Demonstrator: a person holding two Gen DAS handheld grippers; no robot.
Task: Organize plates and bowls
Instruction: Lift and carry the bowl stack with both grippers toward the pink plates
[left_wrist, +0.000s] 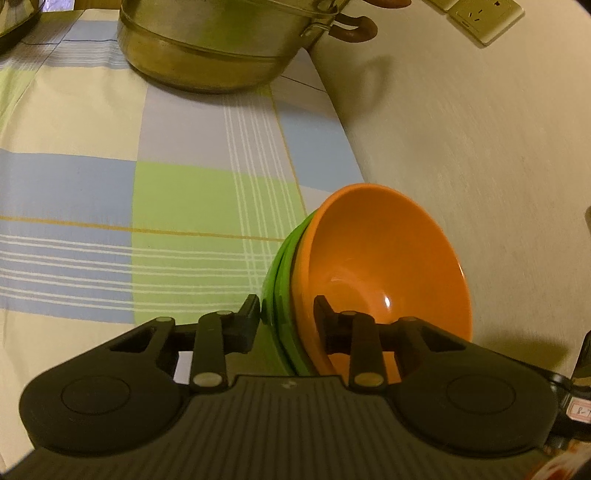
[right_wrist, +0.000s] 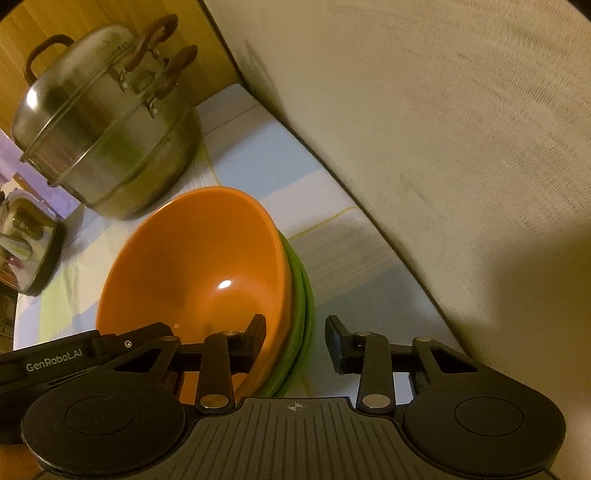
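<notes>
Orange bowl (left_wrist: 384, 266) nested in green bowls (left_wrist: 284, 280) is pinched at the rim by the left gripper (left_wrist: 286, 314) and straddled, not yet clamped, by the right gripper (right_wrist: 295, 336), so the stack should probably be kept level and lowered slowly

The orange bowl (right_wrist: 207, 258) looks like smooth, shiny plastic. The green bowls (left_wrist: 282, 280) under it are shiny too. The big pot (right_wrist: 107, 147) is dull, smudged metal. The checked tablecloth (left_wrist: 110, 166) is soft cloth.

Bowl (right_wrist: 192, 266) nested in stacked bowls (right_wrist: 304, 306) on table (left_wrist: 110, 184), steamer pot (right_wrist: 107, 147) behind, wall (right_wrist: 443, 147) right, left claw (left_wrist: 286, 314) straddling their rims
</notes>
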